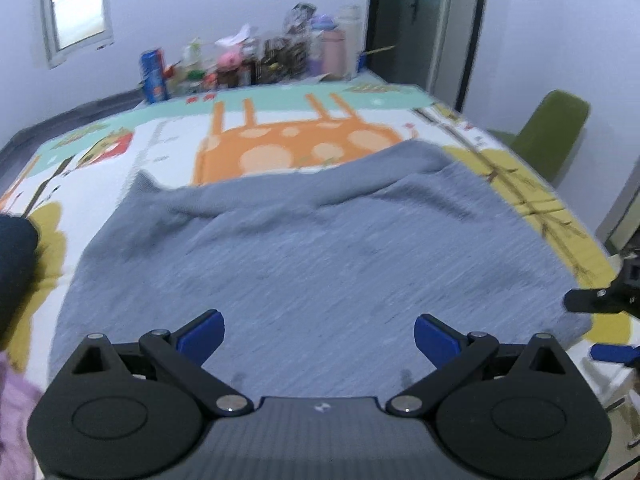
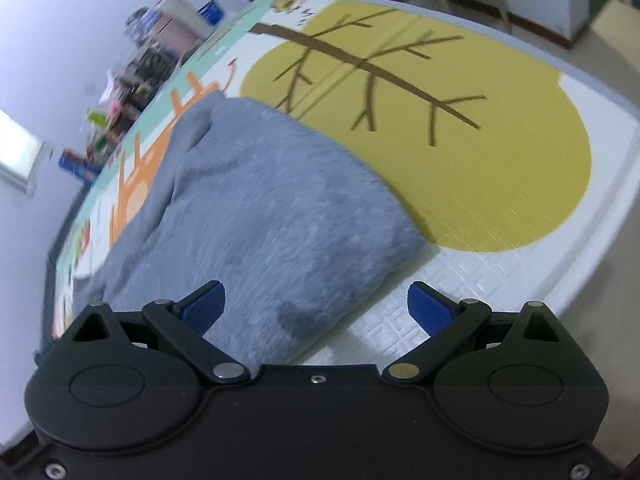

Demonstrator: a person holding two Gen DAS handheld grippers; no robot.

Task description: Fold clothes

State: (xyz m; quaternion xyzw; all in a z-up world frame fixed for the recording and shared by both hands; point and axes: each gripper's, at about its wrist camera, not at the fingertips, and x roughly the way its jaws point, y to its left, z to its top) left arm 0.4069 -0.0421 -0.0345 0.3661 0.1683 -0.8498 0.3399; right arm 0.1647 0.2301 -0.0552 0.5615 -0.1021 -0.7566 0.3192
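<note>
From the left wrist view, the left gripper (image 1: 319, 334) hangs over the near middle of one grey garment (image 1: 312, 248), jaws spread wide with nothing between them, both blue pads (image 1: 202, 334) clear of the cloth. The garment lies spread on a cartoon-print mat (image 1: 280, 136), which I'd guess is there to give a clean flat surface for folding. Its far edge is rumpled and looks doubled over, so it reads as partly folded to me, though the motion blur makes that hard to call. At the far end of the mat there's a cluster of bottles and packets (image 1: 248, 60) pushed back against the wall — too blurred to count. One green chair (image 1: 554, 136) sits off to the far right, a pinkish cloth (image 1: 16, 412) shows at the near left, and something dark (image 1: 14, 256) sits just above it that I can't identify. At the right edge you can catch part of the right gripper (image 1: 612, 322). Over in the right wrist view, the right gripper (image 2: 316, 306) is wide open too, holding nothing, and it straddles the garment's near right corner (image 2: 340, 292) — probably lining up to pinch that corner. Beyond it is the mat's yellow tree print (image 2: 460, 140). So that's two grippers, both empty, and one garment being worked.
</note>
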